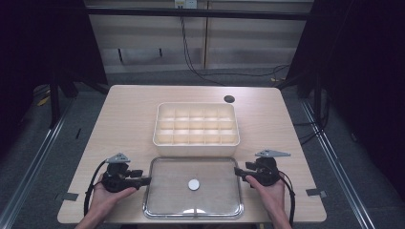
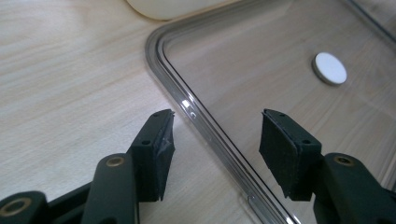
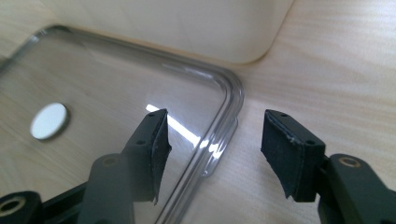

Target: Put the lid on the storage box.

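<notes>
A clear plastic lid (image 1: 165, 198) lies flat on the table near its front edge, with a small white disc (image 1: 193, 184) at its middle. My left gripper (image 1: 147, 180) is open at the lid's left edge. In the left gripper view its jaws stand one on each side of the rim (image 2: 205, 135), and the white disc (image 2: 330, 68) lies farther off. My right gripper (image 1: 237, 171) is open at the lid's right edge. The right gripper view has the lid's rim (image 3: 224, 135) between the parted jaws and the disc (image 3: 48, 121) to the left.
A cream tray (image 1: 196, 149) divided into several compartments stands just behind the lid; its wall (image 3: 187, 28) is close ahead of the right gripper. A dark round hole (image 1: 229, 99) sits in the tabletop at the back right. Cables run across the floor beyond the table.
</notes>
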The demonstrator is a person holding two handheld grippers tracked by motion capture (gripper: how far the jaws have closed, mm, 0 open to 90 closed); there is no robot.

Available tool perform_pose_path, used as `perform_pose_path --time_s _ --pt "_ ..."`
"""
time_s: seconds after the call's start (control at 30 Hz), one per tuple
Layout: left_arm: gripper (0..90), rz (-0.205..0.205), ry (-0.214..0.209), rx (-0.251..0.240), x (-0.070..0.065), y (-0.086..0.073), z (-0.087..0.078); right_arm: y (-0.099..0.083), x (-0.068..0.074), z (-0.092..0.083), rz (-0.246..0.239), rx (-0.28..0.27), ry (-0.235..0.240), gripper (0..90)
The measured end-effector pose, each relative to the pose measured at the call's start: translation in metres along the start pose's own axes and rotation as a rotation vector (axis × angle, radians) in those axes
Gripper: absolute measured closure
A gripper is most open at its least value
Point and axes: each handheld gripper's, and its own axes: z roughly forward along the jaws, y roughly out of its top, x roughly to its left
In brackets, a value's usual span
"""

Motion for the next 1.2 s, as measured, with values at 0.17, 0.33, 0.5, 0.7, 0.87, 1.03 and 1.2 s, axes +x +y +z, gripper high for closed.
perform_pose_path --time_s 0.17,0.33,0.5,0.7,0.87,1.03,1.2 --pt "43.0 0.010 0.017 0.010 0.001 0.000 0.003 -0.003 0.002 0.007 -0.015 0.029 -0.021 45.2" --pt "42.4 0.013 0.022 0.020 0.003 0.001 0.006 -0.004 0.002 0.012 -0.024 0.036 -0.042 46.5" --pt "42.3 0.022 0.024 0.023 0.001 0.001 0.008 -0.005 0.005 0.016 -0.024 0.050 -0.040 47.3" --pt "42.5 0.029 0.008 0.025 0.000 0.000 0.009 -0.008 0.012 0.018 -0.057 0.054 -0.054 47.1" --pt "42.6 0.040 -0.034 0.031 -0.002 0.000 0.010 -0.009 0.015 0.019 -0.056 0.047 -0.040 46.0" --pt "43.5 0.062 -0.051 0.041 -0.007 0.000 0.012 -0.010 0.015 0.019 -0.031 0.033 -0.026 45.1" --pt "43.6 0.059 -0.049 0.038 -0.008 0.000 0.012 -0.011 0.010 0.019 0.044 0.010 0.009 44.3"
